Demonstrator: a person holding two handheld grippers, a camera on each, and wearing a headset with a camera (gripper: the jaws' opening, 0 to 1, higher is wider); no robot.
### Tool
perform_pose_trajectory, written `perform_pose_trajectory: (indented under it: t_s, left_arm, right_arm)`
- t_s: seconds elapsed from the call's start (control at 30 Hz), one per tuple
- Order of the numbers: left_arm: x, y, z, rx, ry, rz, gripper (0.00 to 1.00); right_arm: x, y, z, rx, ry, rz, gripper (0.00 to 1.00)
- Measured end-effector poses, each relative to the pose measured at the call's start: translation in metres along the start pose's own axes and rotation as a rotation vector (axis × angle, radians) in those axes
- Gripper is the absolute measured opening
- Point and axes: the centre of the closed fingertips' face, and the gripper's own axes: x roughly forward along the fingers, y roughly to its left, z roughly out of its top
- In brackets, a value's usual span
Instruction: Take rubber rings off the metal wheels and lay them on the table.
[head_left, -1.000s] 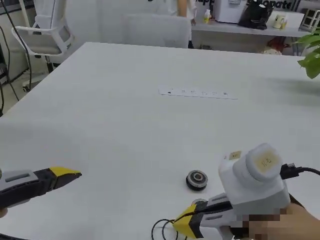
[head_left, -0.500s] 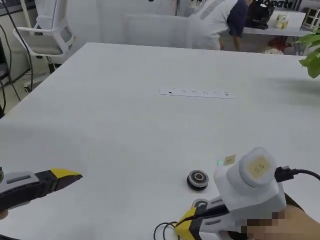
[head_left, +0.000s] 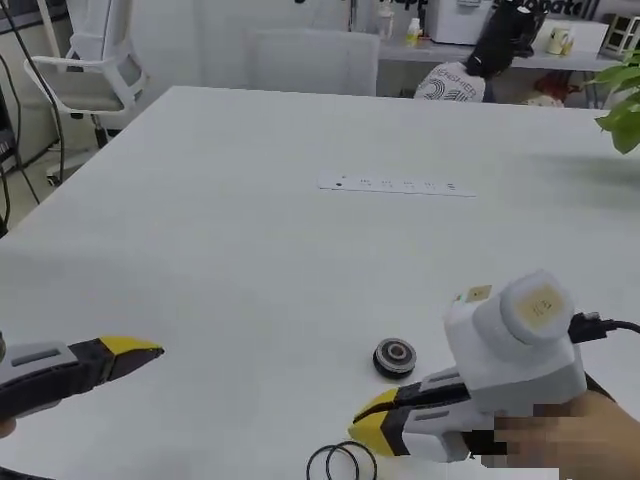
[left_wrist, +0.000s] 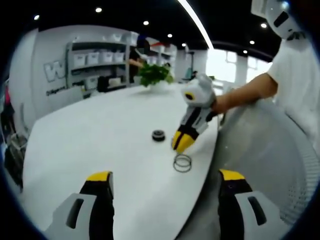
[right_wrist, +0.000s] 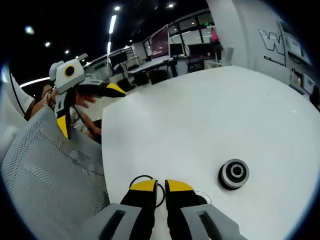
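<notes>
One metal wheel (head_left: 395, 357) with a black rim lies flat near the table's front edge, and it also shows as the wheel (right_wrist: 233, 173) and the wheel (left_wrist: 159, 135). Two thin black rubber rings (head_left: 340, 462) lie overlapping on the table in front of it, seen too as the rings (left_wrist: 183, 162) and partly behind a jaw as a ring (right_wrist: 159, 195). My right gripper (head_left: 372, 427) hovers just above and beside the rings, its jaws shut with nothing seen between them (right_wrist: 161, 187). My left gripper (left_wrist: 165, 177) stands open at the near left (head_left: 135, 350), well away from the wheel.
A white power strip (head_left: 395, 186) lies across the middle of the white table (head_left: 250, 220). Chairs stand beyond the far edge, and a person (head_left: 460, 75) bends by a far bench. A mesh chair back (right_wrist: 45, 170) lies close to the table's near edge.
My right gripper has risen and drawn back to the right, uncovering both rings on the table. The left gripper has held still. A person in the background has moved right.
</notes>
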Motion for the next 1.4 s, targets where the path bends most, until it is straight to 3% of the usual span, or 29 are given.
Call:
perform_pose_trajectory:
  t_s: [0.27,0.6,0.77,1.23,1.4]
  left_arm:
    - [-0.001,0.001,0.002,0.004,-0.001,0.006,0.87]
    - [-0.003,0.000,0.005,0.009,-0.001,0.010,0.87]
    - [-0.004,0.000,0.007,0.013,-0.001,0.013,0.87]
    - [-0.008,-0.002,0.027,0.047,-0.025,0.010,0.86]
    - [-0.014,-0.002,0.031,0.069,-0.013,0.006,0.87]
  right_arm:
    - [-0.006,-0.006,0.007,0.018,-0.028,-0.013,0.06]
    - [-0.023,-0.018,0.031,0.040,-0.134,-0.039,0.08]
    - [-0.028,-0.017,0.038,0.052,-0.168,-0.023,0.12]
    - [-0.050,-0.031,0.056,0.081,-0.269,-0.061,0.13]
    - [-0.058,-0.039,0.061,0.090,-0.299,-0.085,0.13]
